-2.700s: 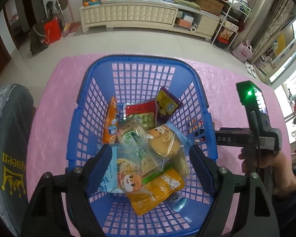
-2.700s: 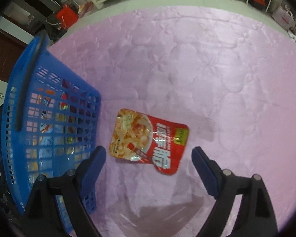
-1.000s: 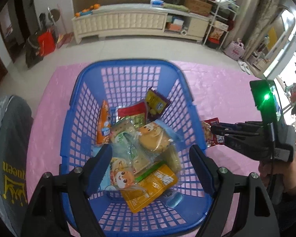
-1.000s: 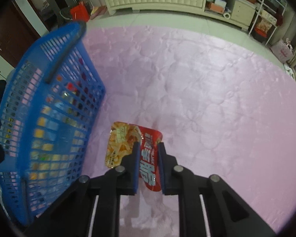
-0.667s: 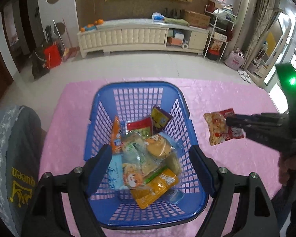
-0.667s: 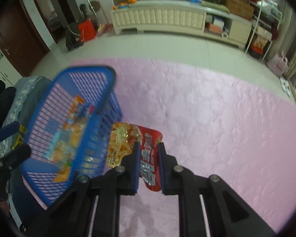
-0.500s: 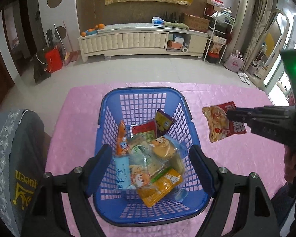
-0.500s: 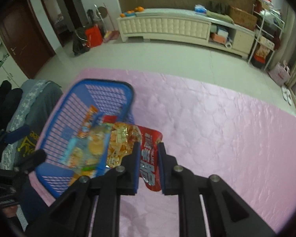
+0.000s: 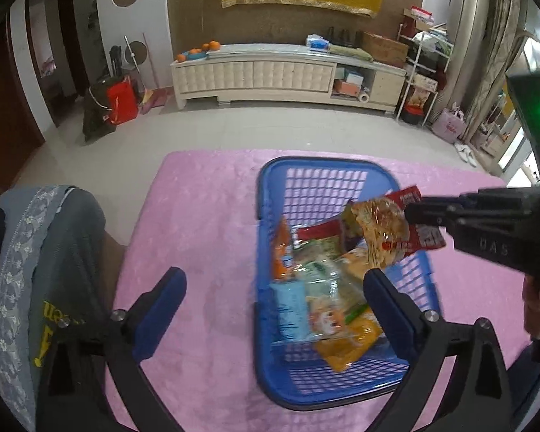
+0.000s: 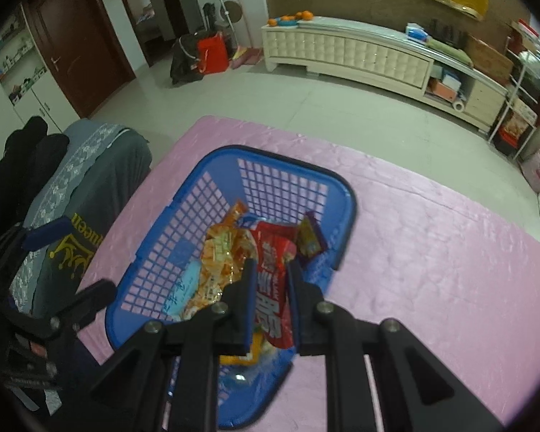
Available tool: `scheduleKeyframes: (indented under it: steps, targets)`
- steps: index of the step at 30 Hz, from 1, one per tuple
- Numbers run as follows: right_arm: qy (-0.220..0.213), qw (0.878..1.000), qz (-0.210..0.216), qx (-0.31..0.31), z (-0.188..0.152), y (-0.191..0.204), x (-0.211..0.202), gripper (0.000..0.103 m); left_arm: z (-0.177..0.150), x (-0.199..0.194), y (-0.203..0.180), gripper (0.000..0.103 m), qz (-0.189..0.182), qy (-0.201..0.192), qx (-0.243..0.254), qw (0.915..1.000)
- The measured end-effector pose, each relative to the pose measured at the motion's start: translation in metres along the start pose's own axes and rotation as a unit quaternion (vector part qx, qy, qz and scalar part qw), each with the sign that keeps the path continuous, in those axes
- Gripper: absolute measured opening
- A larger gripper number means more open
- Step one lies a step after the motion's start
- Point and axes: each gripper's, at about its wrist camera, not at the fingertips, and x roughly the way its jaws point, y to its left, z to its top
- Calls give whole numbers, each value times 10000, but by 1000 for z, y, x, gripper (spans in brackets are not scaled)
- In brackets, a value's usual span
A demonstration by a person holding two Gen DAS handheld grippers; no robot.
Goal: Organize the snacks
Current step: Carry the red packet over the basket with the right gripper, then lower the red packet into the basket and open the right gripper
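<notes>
Blue basket point(image 9: 266, 216): plastic lattice walls, dark rim, standing on the pink tabletop point(image 9: 205, 223). In the right wrist view the basket point(image 10: 183, 216) sits toward the tabletop's left side point(image 10: 432, 252).

Contents of basket: an orange packet point(image 9: 282, 252) upright against the left wall; a pale blue packet point(image 9: 291, 309) below it; a clear bag with a cartoon figure point(image 9: 327, 320); a yellow-orange pouch point(image 9: 345, 345) nearest the camera; a red packet point(image 9: 320, 232) further back; a small purple-and-yellow packet point(image 10: 309, 239) against the far right wall. Packets overlap; the lower layers cannot be told apart.

Red snack pouch point(image 9: 385, 230): red with a picture of pale fried pieces, hanging in the air above the basket's right half, clear of the packets below. Seen from the right wrist, the pouch point(image 10: 270, 288) hangs lengthwise between the fingers, its upper end over the basket's interior.

Right gripper point(image 10: 270, 288): jaws closed tight on the red snack pouch, pads pressing both faces. In the left wrist view it point(image 9: 410, 212) reaches in from the right, with a green light lit on its body.

Left gripper point(image 9: 273, 288): jaws have just been opening and stand wide apart; nothing is held. Its left finger lies over bare tabletop, its right finger over the basket's interior.

Grey garment point(image 9: 46, 252) with yellow lettering: draped at the tabletop's left edge.

Background: cream low cabinet point(image 9: 255, 79) along the far wall, oranges point(image 9: 201, 48) on top.
</notes>
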Motion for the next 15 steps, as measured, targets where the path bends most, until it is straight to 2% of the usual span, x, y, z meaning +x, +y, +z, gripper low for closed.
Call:
scheduleKeyframes:
  steps: [1,7,9,13,15]
  targets:
    - [7,10000,-17,-25,4,3,6,20,-1,1,3,103,-13,23,-13,10000]
    - [209,9995,-127,-189,20,20,41,20,-1,15,21,103,-62,77,-166,9998]
    - [256,9990,-239,-272,24,25,53,20,0,19,24,103,-71,99,-219,9997]
    - [90,9960,-669,-589,23,36,67,20,0,28,32,103,44,120,-267,9996]
    - [105,9954,-670,-677,21,38,72,27,-1,33,37,103,77,162,-350,9992]
